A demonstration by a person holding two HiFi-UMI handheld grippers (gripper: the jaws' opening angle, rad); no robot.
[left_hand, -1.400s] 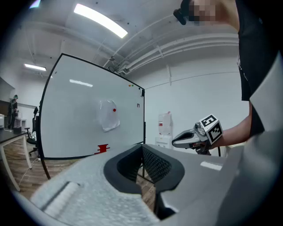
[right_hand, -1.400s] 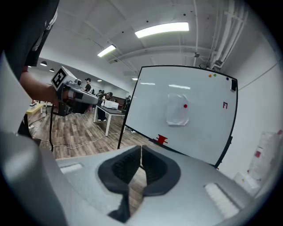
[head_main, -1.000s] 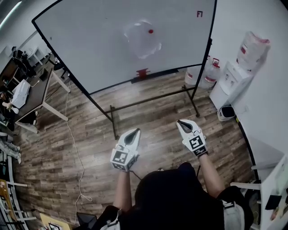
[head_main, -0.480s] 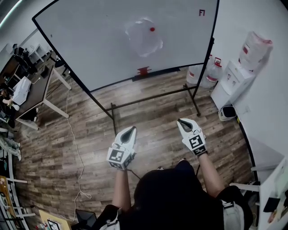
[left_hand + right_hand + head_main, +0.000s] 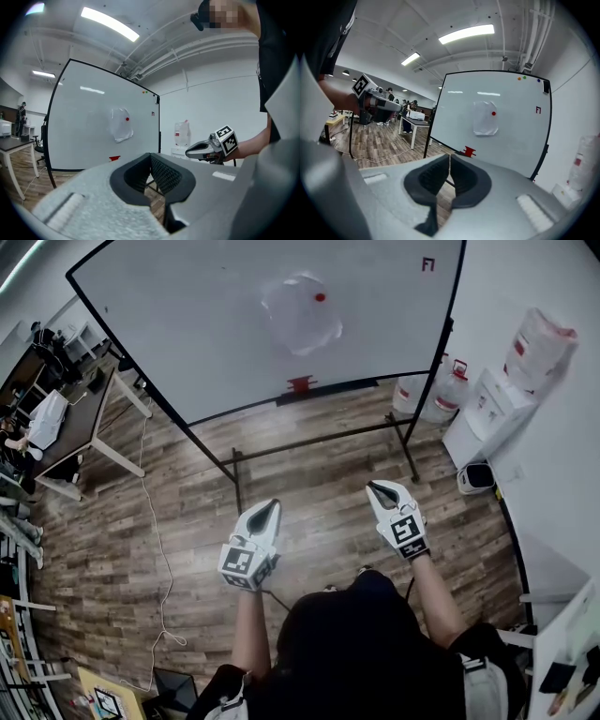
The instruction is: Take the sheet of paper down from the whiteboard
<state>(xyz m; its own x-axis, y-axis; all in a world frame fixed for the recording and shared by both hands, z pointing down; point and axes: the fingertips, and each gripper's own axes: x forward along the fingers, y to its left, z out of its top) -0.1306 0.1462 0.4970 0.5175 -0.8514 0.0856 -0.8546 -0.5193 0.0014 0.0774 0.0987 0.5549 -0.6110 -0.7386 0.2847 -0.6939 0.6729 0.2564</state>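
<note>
A crumpled, see-through sheet point(image 5: 300, 315) hangs on the whiteboard point(image 5: 187, 343), pinned by a red magnet point(image 5: 320, 297) near its top right. The right gripper view shows the sheet point(image 5: 485, 119) and magnet point(image 5: 493, 113) straight ahead; in the left gripper view the sheet point(image 5: 121, 126) lies ahead and a little left. Both grippers are held out well short of the board, above the wood floor. My left gripper point(image 5: 275, 503) is shut and holds nothing. My right gripper point(image 5: 372, 486) is also shut and holds nothing.
A red eraser point(image 5: 300, 384) sits on the board's tray. The board's black stand point(image 5: 319, 442) crosses the floor ahead. A water dispenser point(image 5: 487, 409) and bottles point(image 5: 433, 395) stand at the right, a desk point(image 5: 66, 427) at the left. A white cable point(image 5: 159, 549) trails on the floor.
The right gripper has shifted slightly along the floor toward the board. The left gripper has drifted a little left in the head view. Both jaws stay shut.
</note>
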